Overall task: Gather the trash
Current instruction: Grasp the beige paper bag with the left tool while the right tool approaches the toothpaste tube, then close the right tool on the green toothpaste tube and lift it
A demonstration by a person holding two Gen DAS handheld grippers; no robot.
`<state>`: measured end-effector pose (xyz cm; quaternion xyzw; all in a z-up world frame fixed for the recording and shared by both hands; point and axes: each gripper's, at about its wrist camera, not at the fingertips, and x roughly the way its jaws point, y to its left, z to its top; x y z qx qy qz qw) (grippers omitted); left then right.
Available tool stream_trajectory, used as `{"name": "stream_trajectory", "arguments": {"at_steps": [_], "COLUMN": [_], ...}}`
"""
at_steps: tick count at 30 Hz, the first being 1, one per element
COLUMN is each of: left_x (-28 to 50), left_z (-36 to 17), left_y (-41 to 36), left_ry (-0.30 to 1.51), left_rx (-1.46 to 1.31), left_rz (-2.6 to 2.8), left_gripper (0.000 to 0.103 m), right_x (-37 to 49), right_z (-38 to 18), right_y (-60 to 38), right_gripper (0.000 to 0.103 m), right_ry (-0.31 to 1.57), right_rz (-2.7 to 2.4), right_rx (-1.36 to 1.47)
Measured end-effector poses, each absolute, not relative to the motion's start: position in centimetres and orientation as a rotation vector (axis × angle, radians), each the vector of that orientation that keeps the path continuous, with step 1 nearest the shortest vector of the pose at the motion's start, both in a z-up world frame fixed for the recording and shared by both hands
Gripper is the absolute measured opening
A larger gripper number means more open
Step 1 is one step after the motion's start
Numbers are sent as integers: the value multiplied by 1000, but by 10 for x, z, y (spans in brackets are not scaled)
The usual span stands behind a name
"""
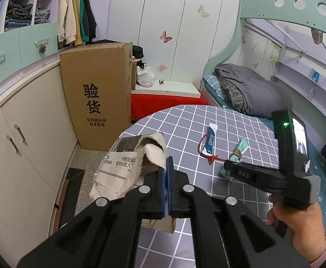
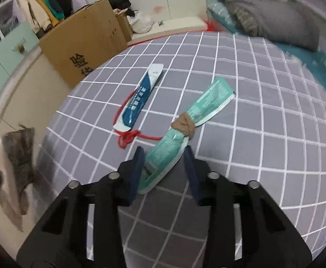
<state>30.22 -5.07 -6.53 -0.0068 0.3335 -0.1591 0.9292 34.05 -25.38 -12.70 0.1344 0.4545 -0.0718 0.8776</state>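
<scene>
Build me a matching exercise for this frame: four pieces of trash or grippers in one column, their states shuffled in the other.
Things:
1. torn cardboard scrap
2. green wrapper
3. blue sachet
4. left gripper

States:
A. lying on the table with a red string beside it
B. shut
C. lying between the open right gripper fingers
D. held off the table edge

Pairs: 1-D, 2-C, 3-A, 4-B

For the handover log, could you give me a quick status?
Left gripper shut on torn cardboard. Right gripper open astride green wrapper. Nothing blocking.
</scene>
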Motion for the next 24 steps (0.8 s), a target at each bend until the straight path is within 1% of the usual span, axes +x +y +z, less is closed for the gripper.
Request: {"name": "stream_trajectory", "arguments": {"at_steps": [1,3,4,5,9,11,12,15,16,17,18,19,21,22,23,24], "left_x": [302,300,299,298,293,291,291,288,287,286,286,286,287,287,287,288], "left_z": [-66,-66,-65,-66,-68,-67,-66,-64,-63,-62,-63,-63,-64,-64,-64,-65], "left_y": [-51,-51,-51,-51,-51,-51,-50,-50,-50,-49,-48,-47,-45,-44,-43,-43], "left_ry": [686,688,688,688,696,697,696,690,687,685,683,684,687,687,687,687], "left_rx": [-12,-7,-6,-6,-13,-13,-14,-14,-12,-10,-10,-11,-15,-17,-19,-20], "left_rz": [-327,-331,-334,-336,-350,-355,-354,-353,-350,-347,-343,-339,-336,-335,-333,-330], "left_gripper": [2,2,2,2,2,1,2,2,2,2,2,2,2,2,2,2], "right_x": [341,338,336,331,322,319,318,319,320,320,321,321,324,328,333,334], "right_z": [-128,-126,-126,-123,-120,-121,-121,-119,-119,-119,-118,-118,-117,-118,-121,-123], "right_y": [-253,-254,-256,-260,-270,-278,-283,-282,-280,-278,-277,-274,-267,-264,-260,-259], "right_gripper": [33,27,9,3,3,3,4,6,14,34,48,58,56,53,48,46], "right_ry": [946,940,935,929,933,932,931,929,927,924,918,912,909,917,935,942], "right_rz": [-149,-141,-135,-126,-102,-69,-61,-84,-89,-100,-102,-105,-125,-126,-128,-135], "right_rx": [267,248,256,265,285,356,409,442,442,443,450,452,418,406,404,402]}}
